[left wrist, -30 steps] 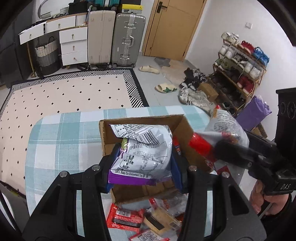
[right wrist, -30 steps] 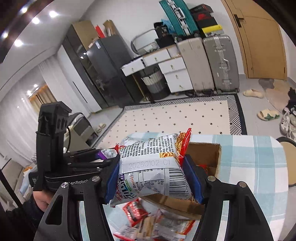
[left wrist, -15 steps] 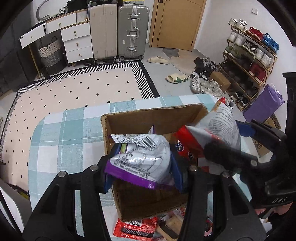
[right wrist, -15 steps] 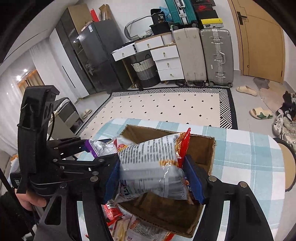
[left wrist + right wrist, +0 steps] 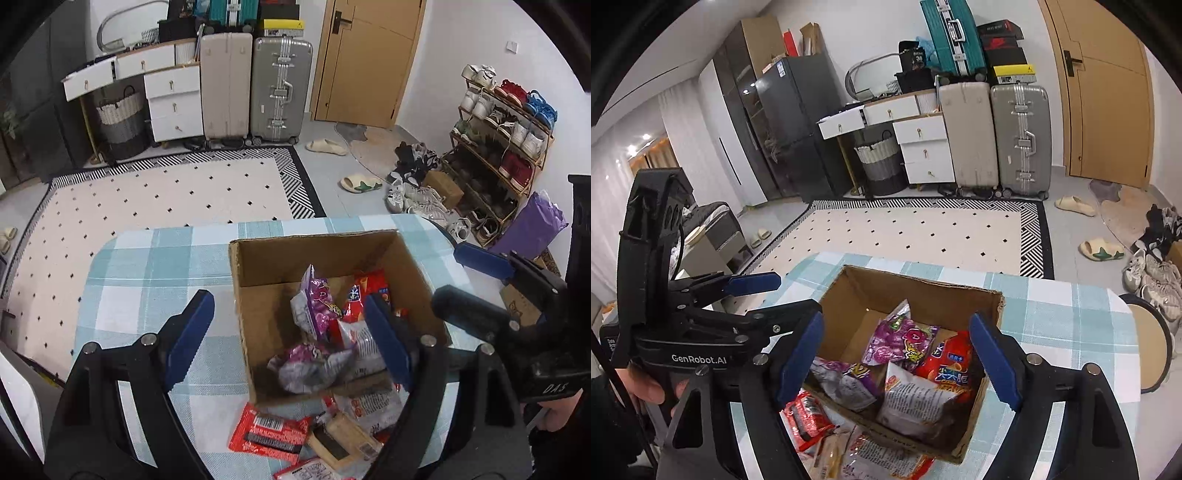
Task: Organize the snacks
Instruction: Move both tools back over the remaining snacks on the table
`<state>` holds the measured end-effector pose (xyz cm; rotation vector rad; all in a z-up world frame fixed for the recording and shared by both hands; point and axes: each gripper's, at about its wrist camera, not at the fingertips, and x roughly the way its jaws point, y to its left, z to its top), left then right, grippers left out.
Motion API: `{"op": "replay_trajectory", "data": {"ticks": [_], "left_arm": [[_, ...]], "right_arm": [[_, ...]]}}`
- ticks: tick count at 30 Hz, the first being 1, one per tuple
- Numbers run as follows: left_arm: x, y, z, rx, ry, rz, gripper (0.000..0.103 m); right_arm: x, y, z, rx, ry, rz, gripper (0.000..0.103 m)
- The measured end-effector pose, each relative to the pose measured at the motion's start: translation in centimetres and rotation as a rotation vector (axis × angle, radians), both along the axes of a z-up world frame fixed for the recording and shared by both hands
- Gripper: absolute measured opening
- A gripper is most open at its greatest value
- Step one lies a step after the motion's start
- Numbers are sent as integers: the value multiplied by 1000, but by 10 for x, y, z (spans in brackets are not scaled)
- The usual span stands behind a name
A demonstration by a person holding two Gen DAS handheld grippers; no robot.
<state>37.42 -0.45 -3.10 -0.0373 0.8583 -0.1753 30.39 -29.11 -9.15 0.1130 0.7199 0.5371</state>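
Observation:
An open cardboard box (image 5: 317, 254) (image 5: 923, 286) stands on the checked tablecloth. Inside lie several snack bags: a purple bag (image 5: 314, 306) (image 5: 899, 338), a silver-and-purple bag (image 5: 314, 365) (image 5: 846, 382), a red bag (image 5: 951, 363) and a white-and-red bag (image 5: 916, 400). My left gripper (image 5: 288, 336) is open and empty above the box's left wall. My right gripper (image 5: 897, 360) is open and empty above the box; it also shows at the right of the left wrist view (image 5: 476, 280).
More snack packets lie on the cloth in front of the box, among them a red packet (image 5: 267, 432) (image 5: 807, 415) and a tan bar (image 5: 343, 439). The table edge (image 5: 110, 240) curves at far left. A stool (image 5: 1148, 347) stands to the right.
Both grippers have opened and let go of their bags. The silver-and-purple bag and the white-and-red bag now lie inside the box. Both grippers have risen above it.

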Motion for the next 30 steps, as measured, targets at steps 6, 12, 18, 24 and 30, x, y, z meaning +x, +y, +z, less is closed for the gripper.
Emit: {"op": "replay_trajectory", "data": {"ticks": [6, 12, 18, 24, 30], "left_arm": [[-58, -3, 27, 21, -84, -5, 82], [-126, -4, 41, 45, -170, -5, 88], [-197, 9, 41, 47, -242, 42, 103], [-251, 21, 29, 20, -283, 68, 103], [-291, 30, 0, 1, -282, 78, 103]], "right_arm": [[-49, -12, 19, 58, -44, -17, 91], [-117, -21, 20, 102, -111, -36, 95], [-172, -26, 1, 121, -134, -49, 96], [-213, -20, -32, 83, -132, -45, 96], [-239, -13, -70, 50, -101, -82, 96]]}}
